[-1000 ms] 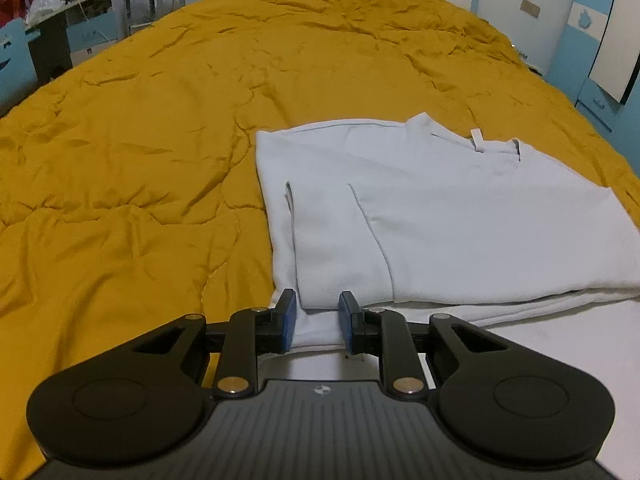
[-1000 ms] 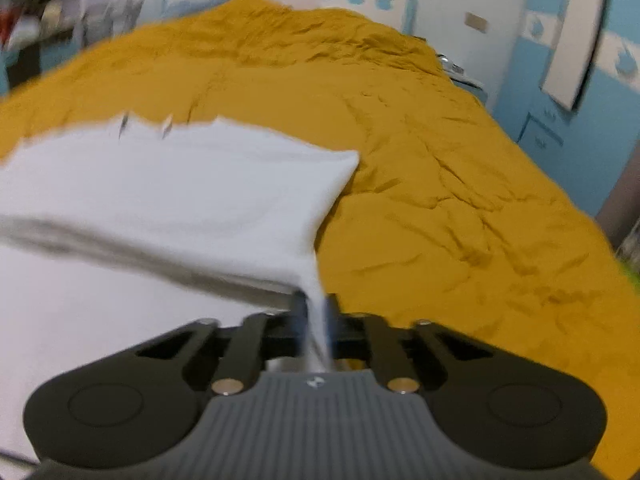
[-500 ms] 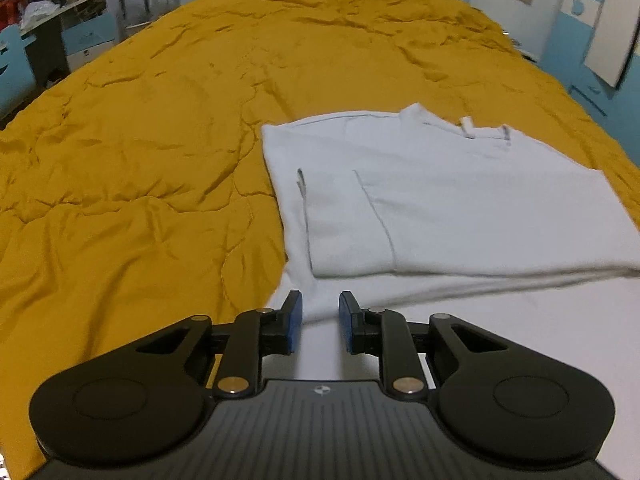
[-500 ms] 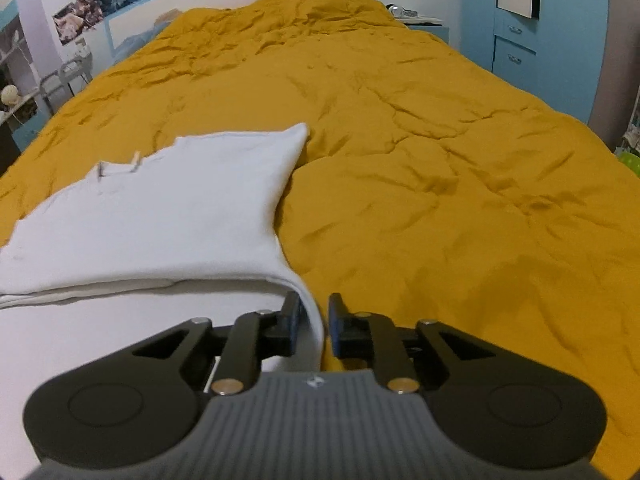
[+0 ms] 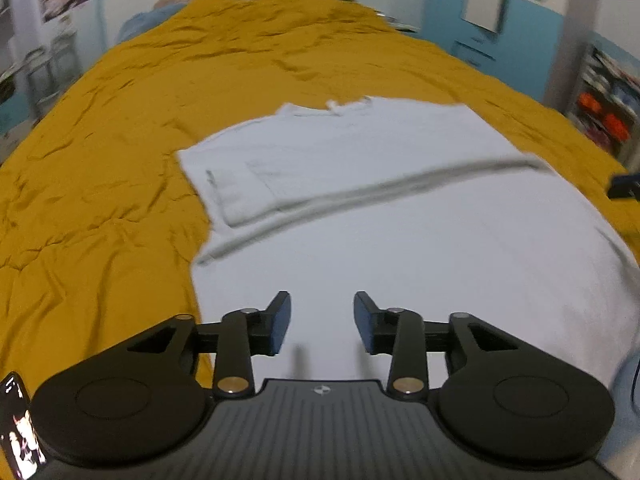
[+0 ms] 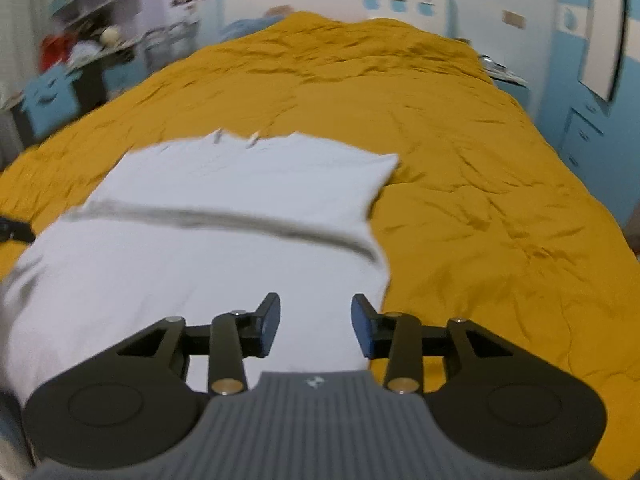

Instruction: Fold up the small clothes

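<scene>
Both pairs of fingers apart, just opened, nothing between them: left gripper (image 5: 322, 322) and right gripper (image 6: 315, 326) above white shirt (image 5: 400, 216), folded across mid-bed on mustard bedspread (image 5: 100, 200). Likely between folds; next, regrip near edge for another fold.

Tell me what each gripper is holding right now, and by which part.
Nothing is held. The left gripper and right gripper have just been opening; both stand open above the white shirt on the yellow bedspread, with no cloth between the pads.
</scene>
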### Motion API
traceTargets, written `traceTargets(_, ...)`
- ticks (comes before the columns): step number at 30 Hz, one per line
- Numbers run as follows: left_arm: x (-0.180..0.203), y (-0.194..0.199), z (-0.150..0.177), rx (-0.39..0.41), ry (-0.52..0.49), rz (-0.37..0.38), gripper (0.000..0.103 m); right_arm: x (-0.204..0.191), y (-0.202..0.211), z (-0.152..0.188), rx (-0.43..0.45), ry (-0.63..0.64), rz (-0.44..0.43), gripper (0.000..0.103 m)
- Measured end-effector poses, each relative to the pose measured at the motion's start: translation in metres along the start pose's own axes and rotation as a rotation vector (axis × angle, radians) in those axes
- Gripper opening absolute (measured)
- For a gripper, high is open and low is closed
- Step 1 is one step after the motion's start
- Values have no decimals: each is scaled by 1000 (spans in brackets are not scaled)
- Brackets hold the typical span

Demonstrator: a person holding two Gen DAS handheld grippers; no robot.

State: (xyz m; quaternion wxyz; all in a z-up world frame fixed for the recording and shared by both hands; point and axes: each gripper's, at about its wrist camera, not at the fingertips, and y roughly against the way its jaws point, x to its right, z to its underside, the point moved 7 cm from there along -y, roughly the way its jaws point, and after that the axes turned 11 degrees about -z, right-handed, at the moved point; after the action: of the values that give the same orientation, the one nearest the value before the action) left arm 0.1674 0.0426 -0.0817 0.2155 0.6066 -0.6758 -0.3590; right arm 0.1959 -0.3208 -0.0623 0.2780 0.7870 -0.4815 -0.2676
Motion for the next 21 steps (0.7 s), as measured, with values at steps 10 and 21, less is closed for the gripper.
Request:
traceTargets(10, 44, 34, 70, -18, -296, 47, 63, -71, 16, 66, -144, 249, -65, 51)
traceTargets(21, 48, 47, 130, -61, -465, -15, 71, -87, 26, 127, -267, 395, -22, 68)
